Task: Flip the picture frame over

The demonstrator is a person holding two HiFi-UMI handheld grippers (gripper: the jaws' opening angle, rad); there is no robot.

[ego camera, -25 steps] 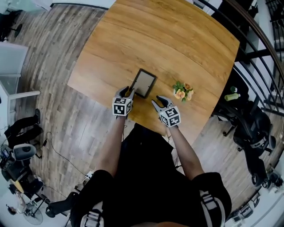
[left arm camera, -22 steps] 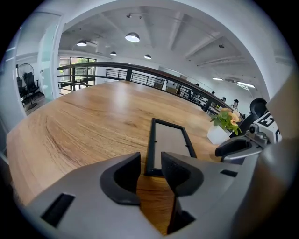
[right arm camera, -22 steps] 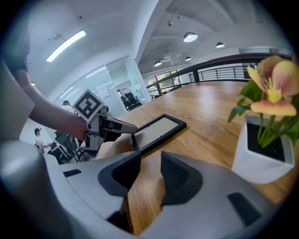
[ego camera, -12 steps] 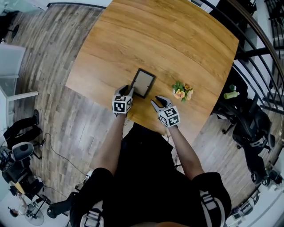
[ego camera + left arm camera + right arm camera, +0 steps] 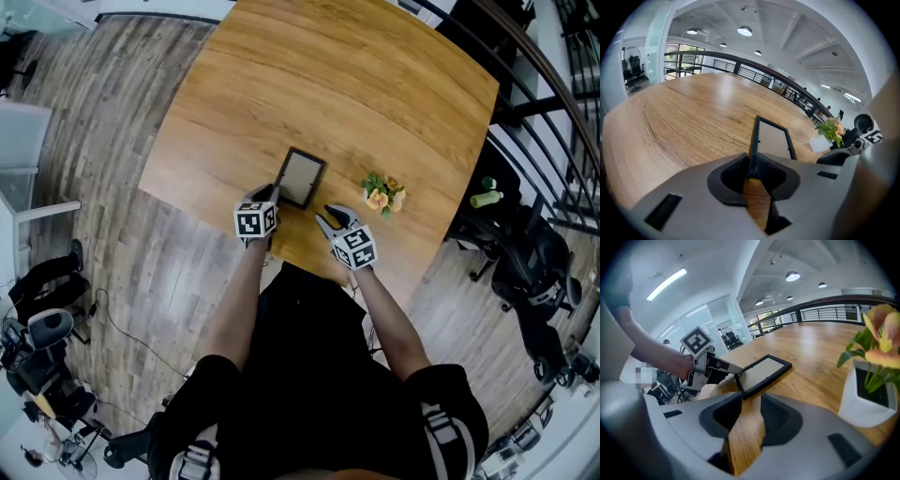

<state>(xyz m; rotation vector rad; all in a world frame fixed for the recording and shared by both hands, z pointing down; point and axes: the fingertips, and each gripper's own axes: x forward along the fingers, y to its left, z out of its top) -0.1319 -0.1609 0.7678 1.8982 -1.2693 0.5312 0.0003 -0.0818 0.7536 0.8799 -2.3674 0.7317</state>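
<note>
On the desk [image 5: 375, 94], centre: we list one picture frame [image 5: 301, 178].
Left tongs [image 5: 271, 193]: just closed in, pinching its eight-o'clock corner.
Right tongs [image 5: 326, 217]: spread, empty, five o'clock of it.

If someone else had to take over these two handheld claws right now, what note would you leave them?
Left gripper: its jaws have just been closing and pinch the near corner of the picture frame.
Right gripper: open, empty, held over the table just short of the frame.
Things: the frame lies on the table; the small potted flowers stand apart from it, to its right in the head view.
Done: grip taken.
Left: lift that corner and turn the frame over.
</note>
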